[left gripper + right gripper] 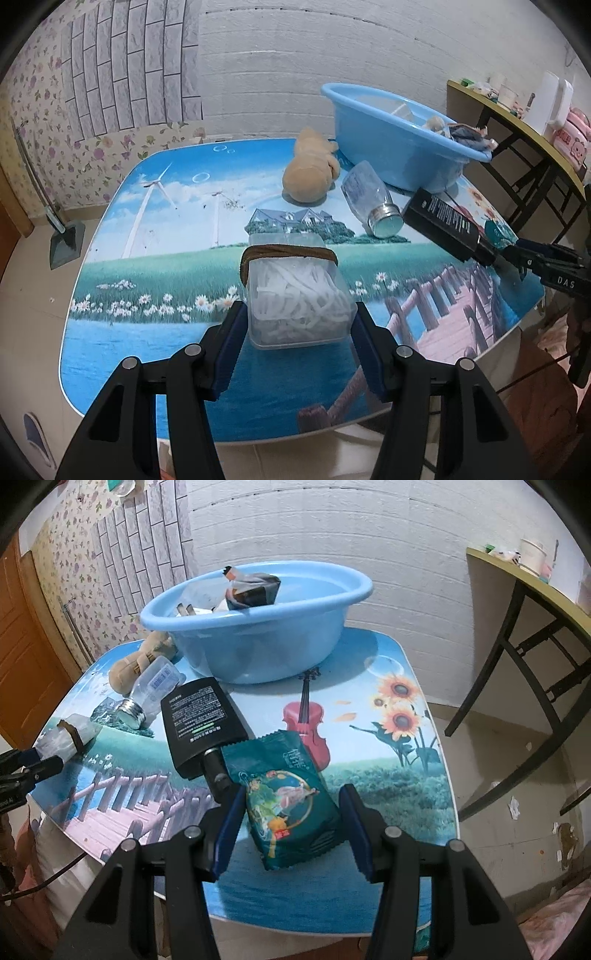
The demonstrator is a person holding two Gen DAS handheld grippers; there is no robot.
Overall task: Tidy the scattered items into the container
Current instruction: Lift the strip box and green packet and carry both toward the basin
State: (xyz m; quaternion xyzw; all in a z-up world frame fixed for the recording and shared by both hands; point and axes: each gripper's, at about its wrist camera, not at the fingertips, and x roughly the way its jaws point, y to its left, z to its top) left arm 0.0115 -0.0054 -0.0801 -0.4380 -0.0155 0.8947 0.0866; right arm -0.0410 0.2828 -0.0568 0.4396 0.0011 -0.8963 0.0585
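My left gripper [297,332] is shut on a clear plastic box [295,295] of white strips with a brown band round it. The box shows in the right wrist view too [74,734]. My right gripper [293,816] is shut on a green snack packet [291,805], over the cap end of a black bottle [199,720] lying on the table. The blue basin [258,642] stands at the table's far side with several items inside. A tan plush toy [310,173] and a clear jar [369,199] with a metal lid lie just in front of it.
The low table [166,229] has a printed landscape top, and both grippers hang near its front edge. A side table [517,122] with dark legs stands to the right. A dustpan [66,243] rests on the floor at the left, and a wooden door [22,646] is beyond.
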